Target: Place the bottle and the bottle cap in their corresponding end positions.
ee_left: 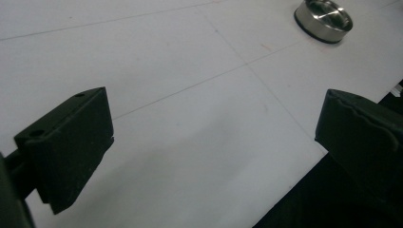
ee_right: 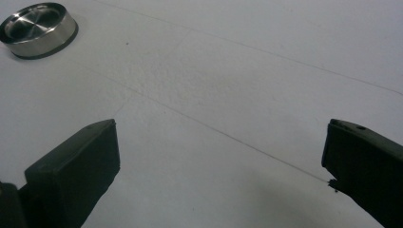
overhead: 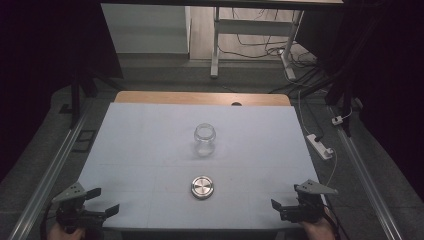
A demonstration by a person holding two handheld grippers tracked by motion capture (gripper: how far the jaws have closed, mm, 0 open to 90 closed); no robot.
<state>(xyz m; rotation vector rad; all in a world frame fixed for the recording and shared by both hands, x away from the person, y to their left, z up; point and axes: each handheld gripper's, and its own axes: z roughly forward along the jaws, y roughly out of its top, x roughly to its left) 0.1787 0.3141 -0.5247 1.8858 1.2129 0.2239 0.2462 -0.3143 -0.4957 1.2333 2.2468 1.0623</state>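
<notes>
At the near edge of the table [overhead: 125, 130], both grippers sit idle at opposite corners: the left gripper [overhead: 98, 201] at the near left, the right gripper [overhead: 284, 196] at the near right, each held in a hand that enters from the bottom of the high view. Both stand with jaws spread wide and nothing between them; the left gripper view and the right gripper view each show bare white surface in the gap.

Items in play: a clear glass jar [overhead: 205, 139], upright, mouth open, standing near the table's middle; and a round metal lid [overhead: 202, 187] lying flat on the near side of the jar, well apart from it and almost directly in line with it along the near-far direction.

Governing relation: the lid lies between the two grippers, toward the centre and slightly farther than both. From the left gripper it lies to the right; from the right gripper it lies to the left. The spacing looks close to equal (the right gripper perhaps marginally nearer, though this is a judgement). The lid appears at the top right of the left gripper view [ee_left: 323, 20] and the top left of the right gripper view [ee_right: 38, 28]. Being round, it has no long axis to align to.

Markings: no brand, label or legible writing found on jar, lid or table.
</notes>
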